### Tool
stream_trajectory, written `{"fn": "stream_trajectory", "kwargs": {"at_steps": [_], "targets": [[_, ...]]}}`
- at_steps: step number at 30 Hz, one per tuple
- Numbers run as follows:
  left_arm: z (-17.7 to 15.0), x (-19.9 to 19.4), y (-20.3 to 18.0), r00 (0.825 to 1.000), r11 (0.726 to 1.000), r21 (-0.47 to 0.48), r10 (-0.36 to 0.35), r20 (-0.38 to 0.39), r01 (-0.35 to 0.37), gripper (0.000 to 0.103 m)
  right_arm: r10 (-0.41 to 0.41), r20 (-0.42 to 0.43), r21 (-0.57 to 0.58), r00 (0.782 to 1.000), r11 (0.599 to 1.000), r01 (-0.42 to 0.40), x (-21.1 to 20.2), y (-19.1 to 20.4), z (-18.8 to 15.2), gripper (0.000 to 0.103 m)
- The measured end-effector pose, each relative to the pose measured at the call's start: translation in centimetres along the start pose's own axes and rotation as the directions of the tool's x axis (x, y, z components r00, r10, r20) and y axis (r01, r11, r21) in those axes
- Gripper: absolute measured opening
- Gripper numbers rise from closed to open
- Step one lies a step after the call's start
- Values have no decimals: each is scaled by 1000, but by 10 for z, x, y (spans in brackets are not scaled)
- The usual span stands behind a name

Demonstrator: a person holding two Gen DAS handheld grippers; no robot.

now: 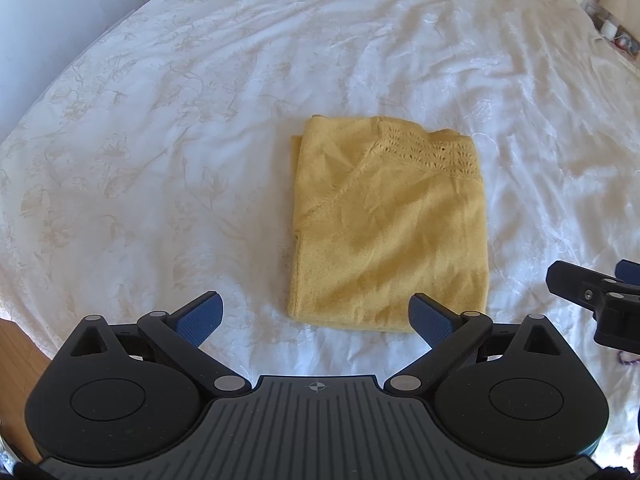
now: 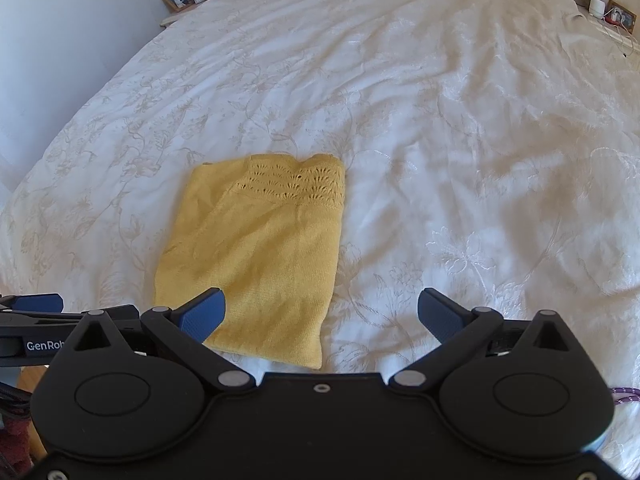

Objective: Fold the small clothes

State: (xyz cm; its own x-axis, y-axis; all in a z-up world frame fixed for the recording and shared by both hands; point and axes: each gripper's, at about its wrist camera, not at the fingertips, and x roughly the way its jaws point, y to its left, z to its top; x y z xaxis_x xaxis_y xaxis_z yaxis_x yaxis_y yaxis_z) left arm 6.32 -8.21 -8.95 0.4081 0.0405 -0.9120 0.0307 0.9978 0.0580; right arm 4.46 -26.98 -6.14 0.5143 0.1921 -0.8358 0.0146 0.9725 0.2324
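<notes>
Left wrist: yellow knit top [image 1: 390, 232] folded into a rectangle mid-bed on white bedspread [image 1: 160, 120], left gripper [image 1: 316, 318] and right gripper [image 2: 322, 316] both spread wide and empty; likely soft, light, floppy, best pinched at near hem corners.

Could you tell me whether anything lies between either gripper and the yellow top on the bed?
Nothing visible does. The yellow top lies folded on the bedspread, with only bare cover between it and the open left gripper and open right gripper.
</notes>
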Motion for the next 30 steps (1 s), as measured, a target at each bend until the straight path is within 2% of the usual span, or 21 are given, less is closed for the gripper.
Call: {"fn": "stream_trajectory", "kwargs": {"at_steps": [30], "targets": [[2, 10, 0, 1000, 1000, 2, -5, -26, 5, 100, 15, -27, 20, 1000, 1000, -15, 13, 3, 3, 102]]}}
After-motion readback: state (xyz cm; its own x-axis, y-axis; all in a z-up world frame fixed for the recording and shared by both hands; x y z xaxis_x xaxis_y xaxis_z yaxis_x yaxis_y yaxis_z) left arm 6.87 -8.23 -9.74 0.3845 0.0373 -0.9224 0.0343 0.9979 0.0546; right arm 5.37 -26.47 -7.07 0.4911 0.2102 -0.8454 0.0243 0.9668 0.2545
